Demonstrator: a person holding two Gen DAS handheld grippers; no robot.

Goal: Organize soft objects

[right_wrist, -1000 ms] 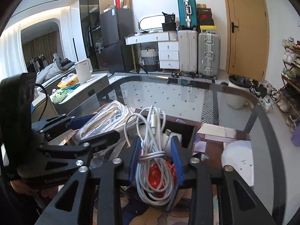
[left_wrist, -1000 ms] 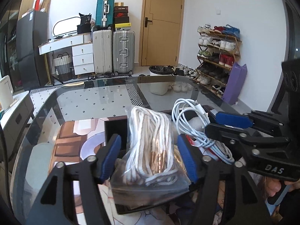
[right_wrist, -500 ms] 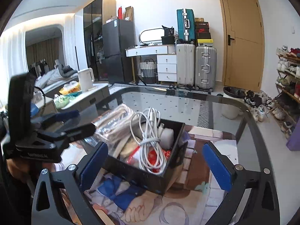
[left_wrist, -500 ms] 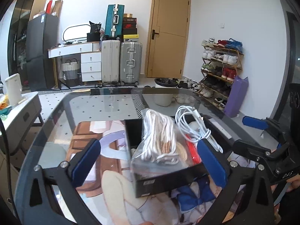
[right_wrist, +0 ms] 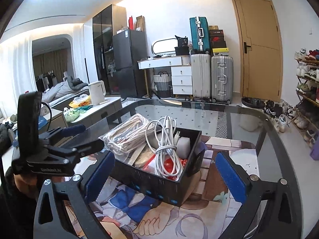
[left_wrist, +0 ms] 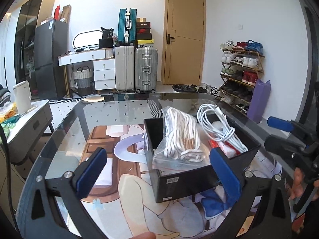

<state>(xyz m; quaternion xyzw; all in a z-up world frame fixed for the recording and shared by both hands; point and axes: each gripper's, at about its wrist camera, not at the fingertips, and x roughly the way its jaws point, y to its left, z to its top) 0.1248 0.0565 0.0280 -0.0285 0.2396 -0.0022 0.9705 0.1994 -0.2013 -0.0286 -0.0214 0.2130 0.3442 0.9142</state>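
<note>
Left wrist view — I've just released both claws [left_wrist: 157, 172] [right_wrist: 165, 174]; bagged white cords [left_wrist: 182, 139] and white cable coil [right_wrist: 166, 149] sit in the black cardboard box [left_wrist: 179, 183] — stowed, I reckon.

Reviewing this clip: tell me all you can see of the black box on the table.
The black box is open-topped, looks like cardboard, with a barcode label on one side and blue marks on another. It sits flat on the printed mat. Inside lean a clear bag of white cord and a coiled white cable over something red. No hand-held gripper touches it.
</note>
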